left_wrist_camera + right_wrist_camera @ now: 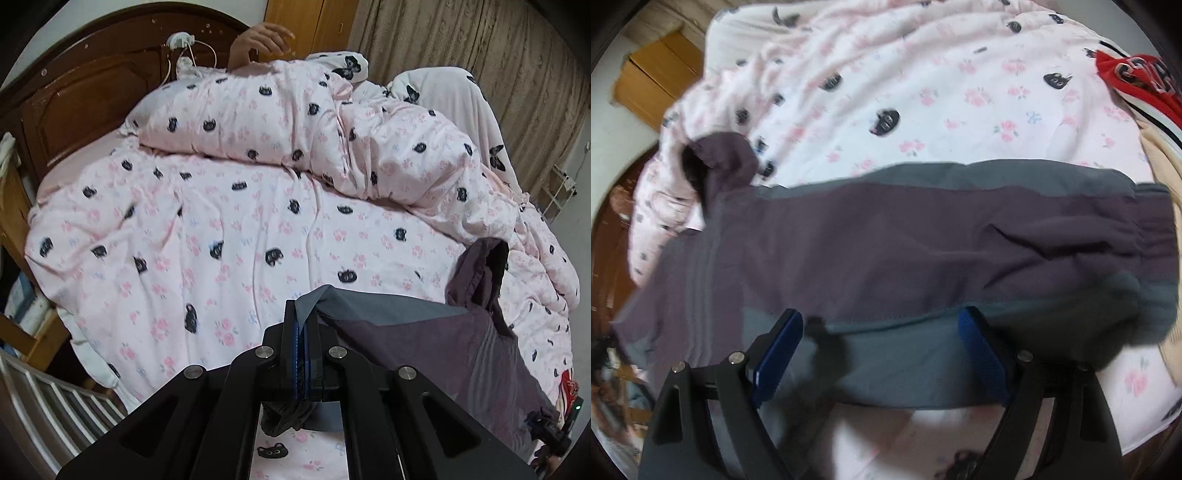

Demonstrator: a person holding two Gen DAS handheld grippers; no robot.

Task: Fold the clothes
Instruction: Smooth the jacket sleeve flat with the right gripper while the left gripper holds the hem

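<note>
A pair of grey trousers [886, 236] with a purplish inner side lies across the pink patterned quilt [960, 110], waistband to the right, leg ends to the left. In the left wrist view my left gripper [301, 314] is shut on a grey edge of the trousers [424, 332], which stretch off to the right. In the right wrist view my right gripper [882, 321] hangs open just above the near grey edge of the trousers, its blue pads [779, 354] wide apart with nothing pressed between them.
A bunched quilt [295, 122] lies across the far side of the bed. A person's hand [262, 40] shows above it by the wooden headboard [85, 85]. A red garment [1134, 81] lies at the right edge. Curtains [480, 44] and a metal rail [48, 398] border the bed.
</note>
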